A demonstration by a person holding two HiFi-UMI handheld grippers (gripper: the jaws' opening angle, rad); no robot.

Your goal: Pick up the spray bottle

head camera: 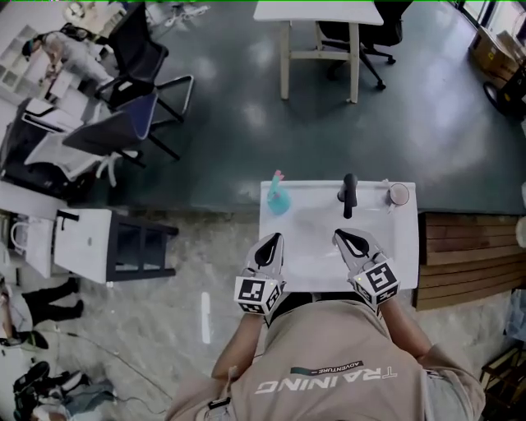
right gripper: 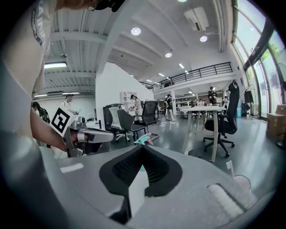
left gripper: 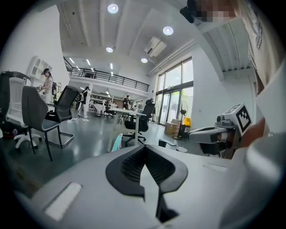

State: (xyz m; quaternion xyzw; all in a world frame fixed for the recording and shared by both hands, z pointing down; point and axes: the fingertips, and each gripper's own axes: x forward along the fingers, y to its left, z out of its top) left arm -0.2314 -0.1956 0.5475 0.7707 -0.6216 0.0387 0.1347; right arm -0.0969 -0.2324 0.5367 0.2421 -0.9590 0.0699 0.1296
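The spray bottle (head camera: 278,198) is teal with a pink top and stands upright at the far left corner of a small white table (head camera: 312,247). It also shows past the jaws in the left gripper view as the spray bottle (left gripper: 117,142), and in the right gripper view as the spray bottle (right gripper: 144,139). My left gripper (head camera: 268,244) hovers over the table's near left part, short of the bottle, jaws shut and empty. My right gripper (head camera: 348,240) is over the near right part, its jaws together with nothing between them. Neither gripper touches the bottle.
A black upright object (head camera: 349,195) and a round cup (head camera: 399,194) stand along the table's far edge. A wooden bench (head camera: 468,259) lies to the right and a white cabinet (head camera: 82,242) to the left. Office chairs (head camera: 136,99) and another table (head camera: 319,25) stand beyond.
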